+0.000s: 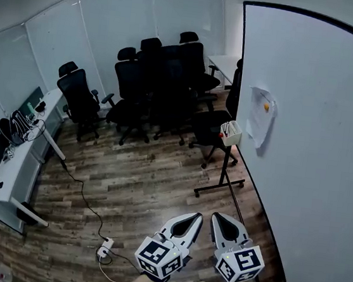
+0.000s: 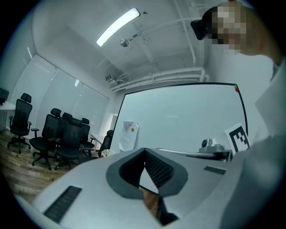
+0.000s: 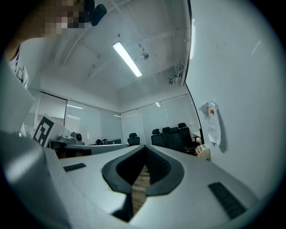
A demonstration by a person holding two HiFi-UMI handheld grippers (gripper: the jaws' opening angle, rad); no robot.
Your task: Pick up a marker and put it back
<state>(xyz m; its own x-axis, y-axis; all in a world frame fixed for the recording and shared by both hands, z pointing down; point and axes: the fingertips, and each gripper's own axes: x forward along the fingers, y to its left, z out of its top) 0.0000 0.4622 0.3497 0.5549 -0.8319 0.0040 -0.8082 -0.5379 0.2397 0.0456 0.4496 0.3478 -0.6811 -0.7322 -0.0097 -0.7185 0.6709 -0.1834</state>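
A small white box (image 1: 230,132) holding markers hangs at the left edge of the big whiteboard (image 1: 314,160), far ahead of both grippers. The markers are too small to tell apart. My left gripper (image 1: 198,216) and right gripper (image 1: 214,216) are held side by side, low and close to my body, over the wood floor. In the left gripper view the jaws (image 2: 144,150) meet at their tips with nothing between them. The right gripper view shows its jaws (image 3: 144,146) together too, empty. The white box (image 3: 203,151) shows small at the right.
A sheet of paper (image 1: 260,115) is stuck on the whiteboard. The board's black stand (image 1: 222,178) rests on the floor. Several black office chairs (image 1: 151,83) cluster at the back, a white desk (image 1: 24,163) runs along the left, and a cable with a power strip (image 1: 105,248) lies on the floor.
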